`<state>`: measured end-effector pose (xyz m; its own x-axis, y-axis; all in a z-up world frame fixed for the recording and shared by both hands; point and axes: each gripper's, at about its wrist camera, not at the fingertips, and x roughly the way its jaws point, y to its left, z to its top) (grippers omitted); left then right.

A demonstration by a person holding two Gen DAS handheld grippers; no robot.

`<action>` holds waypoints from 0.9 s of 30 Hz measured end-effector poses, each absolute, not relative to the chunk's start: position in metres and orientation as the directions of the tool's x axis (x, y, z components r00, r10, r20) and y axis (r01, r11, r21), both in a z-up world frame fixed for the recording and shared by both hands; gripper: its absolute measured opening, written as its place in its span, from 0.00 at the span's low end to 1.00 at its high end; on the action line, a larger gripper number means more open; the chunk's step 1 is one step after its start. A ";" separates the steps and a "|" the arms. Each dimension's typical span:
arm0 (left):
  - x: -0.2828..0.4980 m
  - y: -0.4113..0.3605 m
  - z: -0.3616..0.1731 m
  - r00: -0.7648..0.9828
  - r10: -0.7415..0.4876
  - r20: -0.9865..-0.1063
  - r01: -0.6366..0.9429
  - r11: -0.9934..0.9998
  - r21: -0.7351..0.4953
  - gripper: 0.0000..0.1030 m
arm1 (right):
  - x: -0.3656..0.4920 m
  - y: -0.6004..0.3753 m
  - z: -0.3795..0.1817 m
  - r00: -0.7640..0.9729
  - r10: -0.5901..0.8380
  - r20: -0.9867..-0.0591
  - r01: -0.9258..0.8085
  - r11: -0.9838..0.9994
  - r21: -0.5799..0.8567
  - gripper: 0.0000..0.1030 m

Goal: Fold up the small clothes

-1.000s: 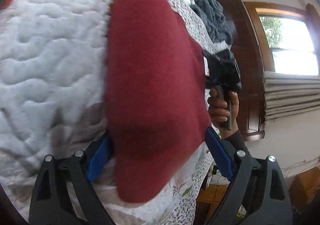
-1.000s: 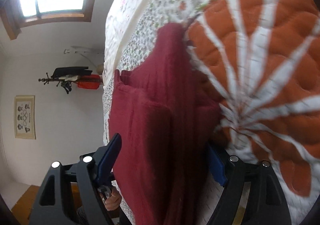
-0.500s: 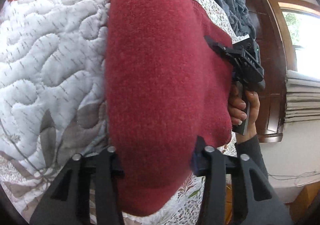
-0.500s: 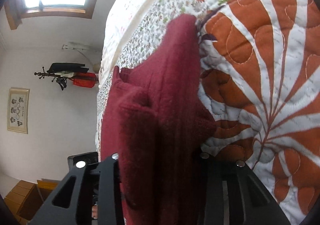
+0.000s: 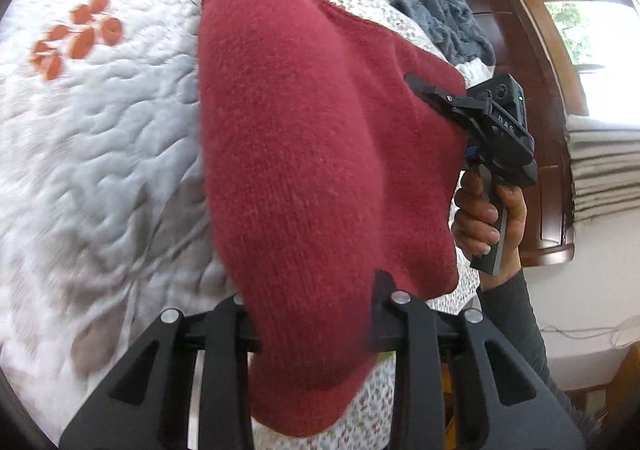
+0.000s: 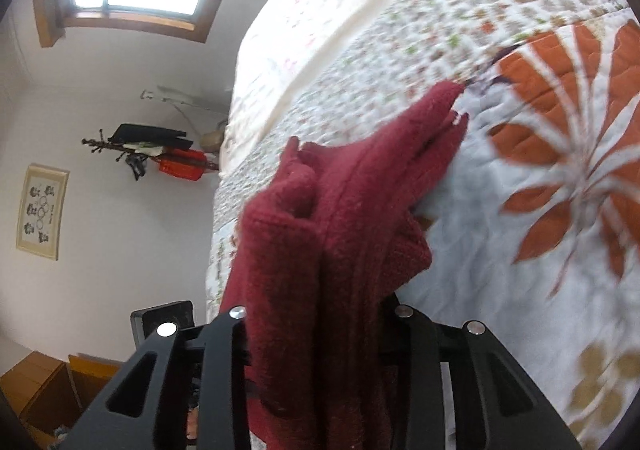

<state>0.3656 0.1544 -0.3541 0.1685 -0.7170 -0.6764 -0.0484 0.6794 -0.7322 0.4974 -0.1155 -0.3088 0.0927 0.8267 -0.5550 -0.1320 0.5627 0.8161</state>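
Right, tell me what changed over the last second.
Both sets of jaws went from open around the red sweater to shut on it, the left gripper and right gripper alike, and its near end now looks lifted off the quilt. The blue-grey knit has not moved.

Raised letters "D A S" on the black body of the right gripper (image 5: 472, 118) (seen from the left wrist view), framed wall picture (image 6: 42, 211) with marks too small to read
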 end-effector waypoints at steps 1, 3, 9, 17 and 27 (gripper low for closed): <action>0.355 0.161 -0.348 0.175 -0.712 -0.680 -0.046 0.684 -0.728 0.27 | 0.492 -0.110 -0.307 0.088 0.831 -0.550 -0.135 0.557 0.820 0.31; 0.331 0.176 -0.337 0.191 -0.700 -0.689 -0.051 0.693 -0.719 0.27 | 0.476 -0.090 -0.301 0.071 0.846 -0.529 -0.142 0.533 0.834 0.31; 0.233 0.236 -0.328 0.247 -0.664 -0.706 -0.130 0.699 -0.703 0.27 | 0.416 -0.007 -0.307 -0.033 0.873 -0.486 -0.166 0.475 0.864 0.31; 0.115 0.292 -0.377 0.288 -0.625 -0.725 -0.281 0.669 -0.688 0.30 | 0.336 0.077 -0.366 -0.203 0.840 -0.503 -0.145 0.483 0.864 0.33; 0.090 0.316 -0.342 0.431 -0.362 -0.827 -0.327 0.791 -0.517 0.75 | 0.291 -0.002 -0.340 0.059 0.751 -0.658 -0.171 0.657 0.734 0.61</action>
